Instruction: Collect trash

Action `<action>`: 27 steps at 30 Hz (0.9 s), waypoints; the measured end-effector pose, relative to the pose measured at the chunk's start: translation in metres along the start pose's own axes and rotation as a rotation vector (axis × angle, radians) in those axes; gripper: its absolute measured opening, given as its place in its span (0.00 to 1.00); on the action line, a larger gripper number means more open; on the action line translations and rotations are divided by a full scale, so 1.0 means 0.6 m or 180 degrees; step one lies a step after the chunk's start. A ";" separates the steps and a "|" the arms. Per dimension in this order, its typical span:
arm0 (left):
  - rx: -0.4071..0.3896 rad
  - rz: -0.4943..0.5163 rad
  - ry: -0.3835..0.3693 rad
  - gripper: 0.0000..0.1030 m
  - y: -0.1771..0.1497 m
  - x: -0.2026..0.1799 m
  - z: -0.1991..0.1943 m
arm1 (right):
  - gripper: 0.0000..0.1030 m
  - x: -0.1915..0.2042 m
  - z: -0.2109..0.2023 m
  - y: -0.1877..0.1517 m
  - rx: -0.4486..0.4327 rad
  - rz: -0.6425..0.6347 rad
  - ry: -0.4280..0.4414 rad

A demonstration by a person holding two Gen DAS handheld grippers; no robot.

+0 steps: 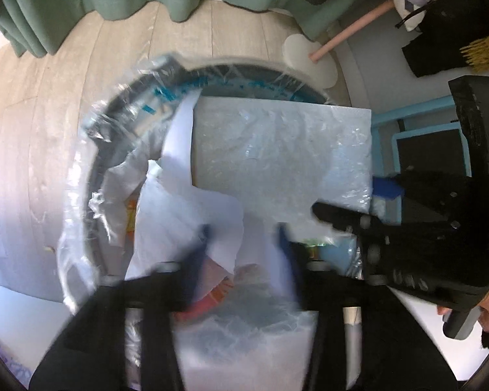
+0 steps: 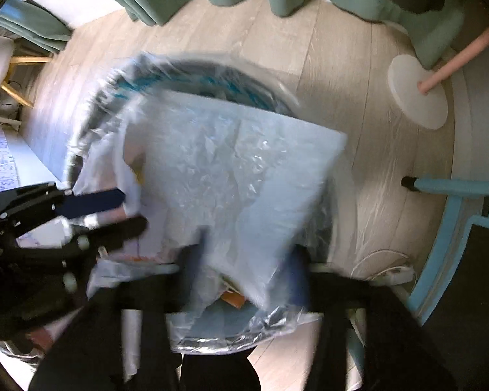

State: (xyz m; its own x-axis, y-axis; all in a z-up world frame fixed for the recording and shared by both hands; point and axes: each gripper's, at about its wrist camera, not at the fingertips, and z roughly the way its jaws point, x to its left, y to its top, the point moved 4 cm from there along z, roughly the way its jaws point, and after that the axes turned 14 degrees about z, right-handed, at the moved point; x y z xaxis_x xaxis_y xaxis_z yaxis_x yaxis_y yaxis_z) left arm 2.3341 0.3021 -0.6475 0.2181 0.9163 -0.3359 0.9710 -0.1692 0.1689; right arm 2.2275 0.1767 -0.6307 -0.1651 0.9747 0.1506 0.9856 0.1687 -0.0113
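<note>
Left wrist: bubble mailer [image 1: 277, 150] overhanging bin rim [image 1: 120, 97]

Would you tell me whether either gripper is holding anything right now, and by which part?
Nothing is held. Both the left gripper and the right gripper are open above the bin; the plastic bag lies loose on it.

Both handheld tools are matte black with dark blue pads on their fingers. In the left wrist view the left gripper [image 1: 244, 238] fills the bottom of the frame as two blurred black arms with blue-faced tips, pale round pins at their pivots. At the right edge the right gripper [image 1: 352, 205] shows a black body dotted with small silver screws and grey rollers, one blue pad, and a grey handle in a hand [image 1: 485, 309] at the lower right.
</note>
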 end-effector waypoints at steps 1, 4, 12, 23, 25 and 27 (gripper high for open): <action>-0.0006 0.0000 0.0012 0.55 0.000 0.000 -0.005 | 0.57 0.000 -0.010 0.001 -0.0031 -0.0008 0.0004; -0.0050 0.0041 0.0095 0.70 -0.003 -0.001 -0.030 | 0.68 0.000 -0.030 0.001 -0.0071 -0.0004 0.0064; -0.0143 0.0041 0.0312 0.94 -0.008 0.000 -0.098 | 0.93 0.006 -0.086 -0.003 -0.0333 -0.0126 -0.0016; -0.0314 0.0111 0.0530 0.94 0.002 -0.036 -0.220 | 0.93 0.021 -0.208 -0.026 -0.0684 -0.0276 -0.0151; -0.0363 0.0132 0.0550 0.94 0.003 -0.047 -0.251 | 0.93 0.021 -0.239 -0.032 -0.0730 -0.0244 -0.0156; -0.0442 0.0190 0.0611 0.94 0.007 -0.062 -0.291 | 0.93 0.022 -0.270 -0.037 -0.0786 -0.0216 -0.0167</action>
State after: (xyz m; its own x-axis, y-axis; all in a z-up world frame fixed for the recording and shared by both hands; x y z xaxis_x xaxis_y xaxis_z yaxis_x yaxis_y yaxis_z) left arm 2.3129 0.3310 -0.4724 0.2393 0.9606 -0.1414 0.9312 -0.1858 0.3135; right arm 2.2094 0.1619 -0.4687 -0.2265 0.9697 0.0913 0.9502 0.1993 0.2396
